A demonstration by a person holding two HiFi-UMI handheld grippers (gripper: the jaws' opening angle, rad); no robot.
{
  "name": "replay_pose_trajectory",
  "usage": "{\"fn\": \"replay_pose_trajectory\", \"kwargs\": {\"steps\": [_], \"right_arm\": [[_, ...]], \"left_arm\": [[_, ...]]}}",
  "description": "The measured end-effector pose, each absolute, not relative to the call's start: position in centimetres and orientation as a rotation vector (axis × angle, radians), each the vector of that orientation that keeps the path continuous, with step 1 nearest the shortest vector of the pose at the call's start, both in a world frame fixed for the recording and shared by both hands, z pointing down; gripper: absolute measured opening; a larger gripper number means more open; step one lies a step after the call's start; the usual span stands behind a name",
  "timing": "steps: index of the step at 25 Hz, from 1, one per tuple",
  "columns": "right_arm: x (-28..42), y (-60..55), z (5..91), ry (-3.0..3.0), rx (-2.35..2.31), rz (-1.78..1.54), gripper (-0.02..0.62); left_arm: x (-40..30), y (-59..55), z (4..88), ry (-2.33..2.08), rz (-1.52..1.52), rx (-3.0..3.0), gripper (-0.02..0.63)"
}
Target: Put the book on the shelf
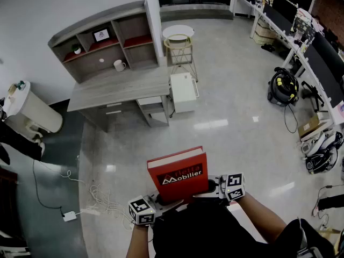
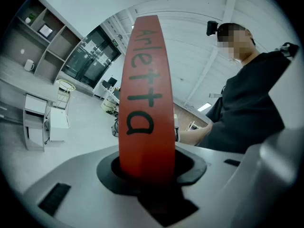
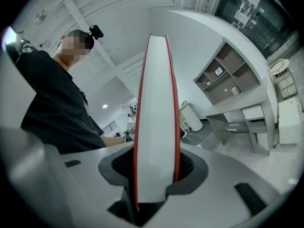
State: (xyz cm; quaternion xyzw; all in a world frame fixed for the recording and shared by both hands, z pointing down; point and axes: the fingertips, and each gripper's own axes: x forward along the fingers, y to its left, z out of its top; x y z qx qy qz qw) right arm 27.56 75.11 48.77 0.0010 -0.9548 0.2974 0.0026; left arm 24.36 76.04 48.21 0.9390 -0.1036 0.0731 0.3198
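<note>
Head view: red book held up over the floor, cover facing the camera, well apart from the shelf | left gripper pinches the book's spine side | right gripper pinches its white page edge | shelf sits on a desk against the wall.

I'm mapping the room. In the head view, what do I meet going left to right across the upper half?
White bin → shelf → round table → vacuum
</note>
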Motion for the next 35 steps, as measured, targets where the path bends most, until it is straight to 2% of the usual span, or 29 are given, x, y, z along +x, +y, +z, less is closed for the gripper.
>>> {"fn": "replay_pose_trajectory", "kwargs": {"steps": [7,14,23,35], "right_arm": [[29.1,74.8,49.1,-2.963,0.013,0.968,0.171],[27.9,73.7,50.1,-2.961,0.019,0.955,0.181],[24.9,70.3,51.4,-2.885,0.068,1.042,0.179],[17.6,58.0,53.3,-2.783,0.207,1.196,0.192]], "left_arm": [[26.1,75.8,48.7,-0.284,0.181,2.445,0.166],[24.9,74.8,49.6,-0.323,0.18,2.432,0.166],[22.3,71.0,50.9,-0.306,0.195,2.418,0.172],[15.0,58.6,52.6,-0.271,0.131,2.363,0.187]]}}
